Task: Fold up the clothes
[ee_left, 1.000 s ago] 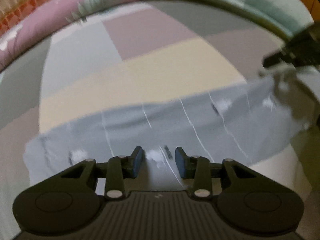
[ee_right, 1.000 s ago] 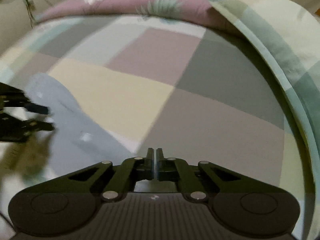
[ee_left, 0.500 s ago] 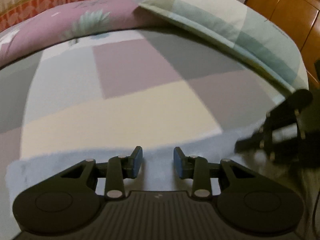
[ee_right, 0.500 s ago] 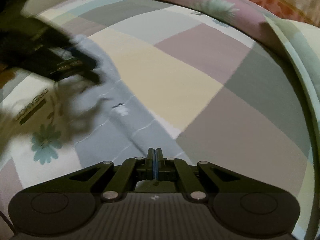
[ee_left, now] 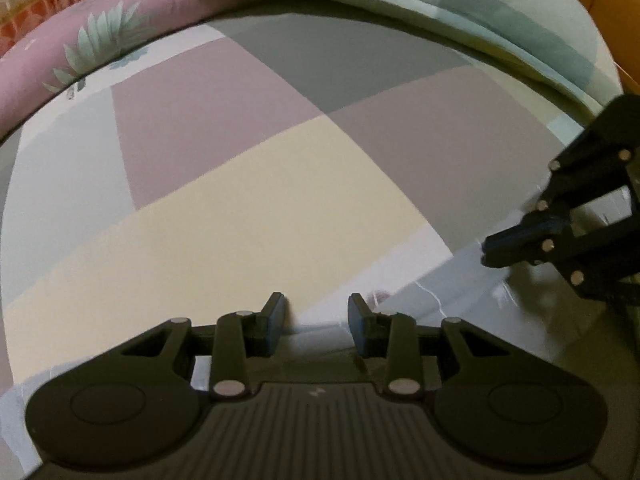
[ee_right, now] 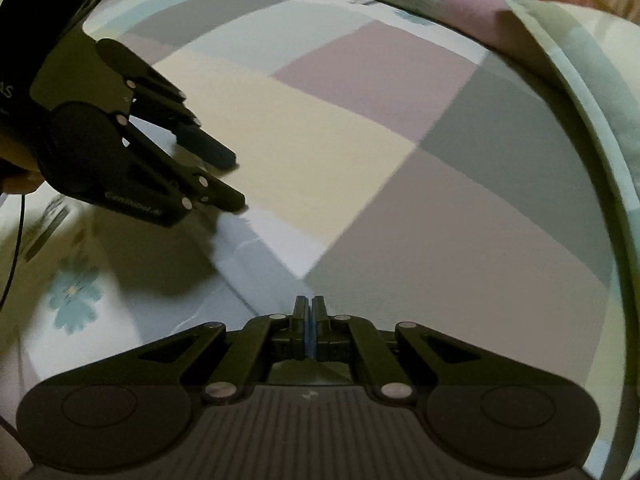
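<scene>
My left gripper (ee_left: 316,326) stands released where a second ago it straddled the spread grey garment (ee_left: 452,284); now that cloth bunches beside my clenched right gripper (ee_right: 308,330) on the bed (ee_right: 328,136), one fold seemingly laid
</scene>
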Action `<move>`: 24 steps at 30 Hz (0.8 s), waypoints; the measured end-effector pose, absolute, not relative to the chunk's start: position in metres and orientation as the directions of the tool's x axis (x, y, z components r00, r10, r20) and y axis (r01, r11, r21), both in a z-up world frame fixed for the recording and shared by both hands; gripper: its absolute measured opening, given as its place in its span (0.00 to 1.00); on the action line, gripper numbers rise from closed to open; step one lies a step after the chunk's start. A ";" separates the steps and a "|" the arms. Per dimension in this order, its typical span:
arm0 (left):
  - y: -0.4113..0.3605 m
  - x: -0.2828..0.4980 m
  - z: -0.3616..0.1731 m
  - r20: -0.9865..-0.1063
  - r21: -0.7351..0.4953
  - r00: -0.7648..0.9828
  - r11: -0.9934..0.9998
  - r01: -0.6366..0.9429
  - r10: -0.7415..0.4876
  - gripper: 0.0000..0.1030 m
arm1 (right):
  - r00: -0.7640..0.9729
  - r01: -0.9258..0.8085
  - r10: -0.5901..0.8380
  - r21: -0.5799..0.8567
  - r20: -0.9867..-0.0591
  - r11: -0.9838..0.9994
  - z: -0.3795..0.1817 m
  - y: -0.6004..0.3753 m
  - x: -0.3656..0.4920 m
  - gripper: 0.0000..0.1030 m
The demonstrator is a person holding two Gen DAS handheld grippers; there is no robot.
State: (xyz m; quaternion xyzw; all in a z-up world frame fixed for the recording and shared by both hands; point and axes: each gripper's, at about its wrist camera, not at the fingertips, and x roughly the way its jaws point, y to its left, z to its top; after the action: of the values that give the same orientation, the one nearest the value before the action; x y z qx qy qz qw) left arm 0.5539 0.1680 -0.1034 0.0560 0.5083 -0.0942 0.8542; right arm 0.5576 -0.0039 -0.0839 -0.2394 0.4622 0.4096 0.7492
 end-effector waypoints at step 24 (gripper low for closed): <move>0.136 0.527 -0.103 -0.739 -0.210 0.554 0.912 0.351 -0.384 0.34 | 0.286 -0.735 0.401 0.070 -0.870 0.675 -0.075 -0.026 0.588 0.11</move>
State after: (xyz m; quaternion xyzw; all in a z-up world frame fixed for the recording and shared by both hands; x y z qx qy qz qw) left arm 0.5268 0.1356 -0.1026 -0.0190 0.4236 -0.2085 0.8813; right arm 0.5883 -0.0256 -0.0750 -0.1755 0.4745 0.3630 0.7825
